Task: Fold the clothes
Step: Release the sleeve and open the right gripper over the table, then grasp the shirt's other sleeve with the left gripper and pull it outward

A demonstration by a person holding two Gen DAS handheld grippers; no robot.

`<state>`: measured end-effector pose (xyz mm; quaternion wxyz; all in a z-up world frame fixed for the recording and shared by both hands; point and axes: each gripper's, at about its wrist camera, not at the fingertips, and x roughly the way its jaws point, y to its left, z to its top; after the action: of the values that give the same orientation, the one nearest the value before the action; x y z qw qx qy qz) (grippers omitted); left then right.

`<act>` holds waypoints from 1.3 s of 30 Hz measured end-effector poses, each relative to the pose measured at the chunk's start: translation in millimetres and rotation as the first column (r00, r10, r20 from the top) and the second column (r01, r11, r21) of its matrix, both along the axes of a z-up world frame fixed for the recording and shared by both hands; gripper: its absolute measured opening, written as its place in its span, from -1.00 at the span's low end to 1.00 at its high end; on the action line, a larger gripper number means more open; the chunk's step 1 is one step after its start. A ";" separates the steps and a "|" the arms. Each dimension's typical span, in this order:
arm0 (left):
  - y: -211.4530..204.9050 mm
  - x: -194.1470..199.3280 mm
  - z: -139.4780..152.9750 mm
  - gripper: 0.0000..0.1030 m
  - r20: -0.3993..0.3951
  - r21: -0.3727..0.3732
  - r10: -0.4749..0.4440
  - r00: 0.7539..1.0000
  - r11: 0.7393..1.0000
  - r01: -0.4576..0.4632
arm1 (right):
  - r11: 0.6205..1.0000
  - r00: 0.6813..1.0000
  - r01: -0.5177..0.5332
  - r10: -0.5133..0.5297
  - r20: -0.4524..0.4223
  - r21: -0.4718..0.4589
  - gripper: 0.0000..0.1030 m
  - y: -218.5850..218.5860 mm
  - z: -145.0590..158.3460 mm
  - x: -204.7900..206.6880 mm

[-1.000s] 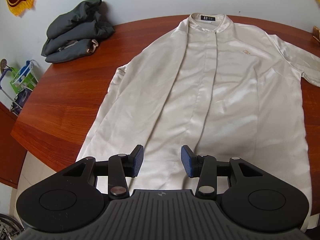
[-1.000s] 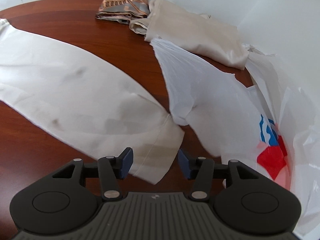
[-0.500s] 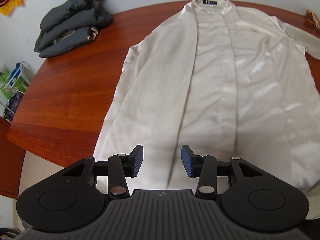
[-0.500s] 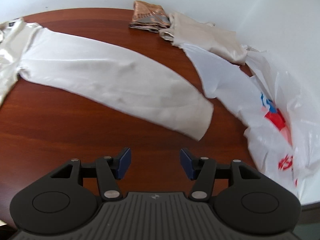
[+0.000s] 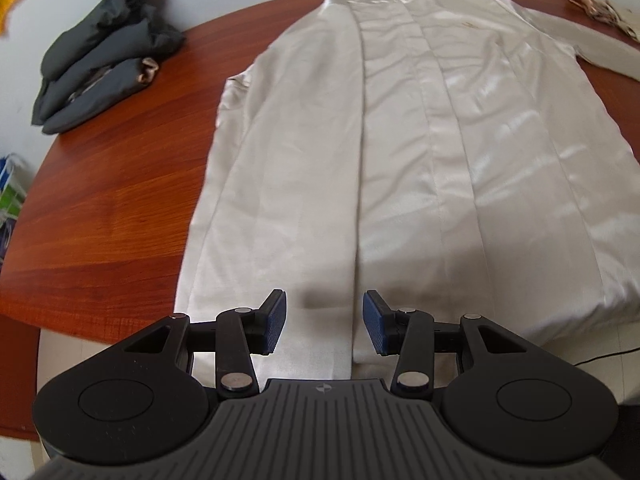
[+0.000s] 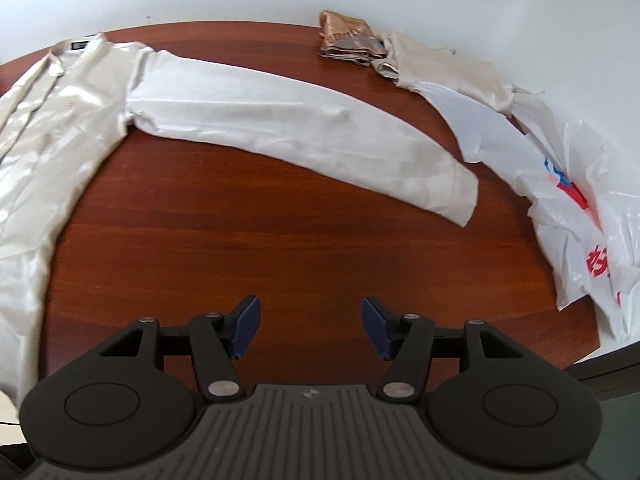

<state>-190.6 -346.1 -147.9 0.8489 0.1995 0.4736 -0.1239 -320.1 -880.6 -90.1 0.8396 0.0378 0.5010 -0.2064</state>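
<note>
One white plastic bag [image 6: 568, 200] with red and blue print lay crumpled at the right edge of the round wooden surface [image 6: 280, 248]; what it held could not be seen from this angle. Beside it, at the far side, were a folded beige garment [image 6: 444, 66] and a small folded cloth [image 6: 346, 38] in copper and grey, touching each other. On the far left edge sat a dark grey bundle [image 5: 104, 56] of soft, padded-looking fabric.

The shirt [image 5: 440, 152] was of pale cream, shiny, satin-like material, with a stand collar and a dark label inside the neck. It lay flat on the reddish-brown surface, front side up, collar away from the camera, and its hem hung a little over the near edge. Its left side seemed already folded inward, though the picture was slightly blurred there. The other sleeve [image 6: 304, 128] stretched out straight across the wood toward the bag.

The left claw [image 5: 324, 322] hovered over the hem, partly open and empty. The right claw [image 6: 310, 328] stood somewhat wider over bare wood, empty too.
</note>
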 end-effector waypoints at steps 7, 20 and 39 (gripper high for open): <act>-1.8 2.4 -11.7 -0.08 0.006 0.026 -0.058 0.998 0.998 0.058 | 1.000 0.999 -0.022 0.021 0.039 0.008 0.27 41.0 12.9 -3.9; 18.5 4.3 -10.2 -0.92 0.032 0.029 -0.127 0.991 0.992 0.126 | 0.998 0.994 -0.060 0.059 0.088 0.015 0.34 94.1 30.3 -6.2; 83.0 76.8 76.0 -0.97 0.137 -0.007 0.029 0.990 1.000 -0.028 | 0.964 0.965 -0.244 0.230 0.124 0.104 0.36 145.5 24.4 39.5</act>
<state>-113.7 -263.1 -71.9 0.8817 0.1986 0.4164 -0.0989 -280.6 -735.1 -65.6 0.8812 0.0386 0.4657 -0.0718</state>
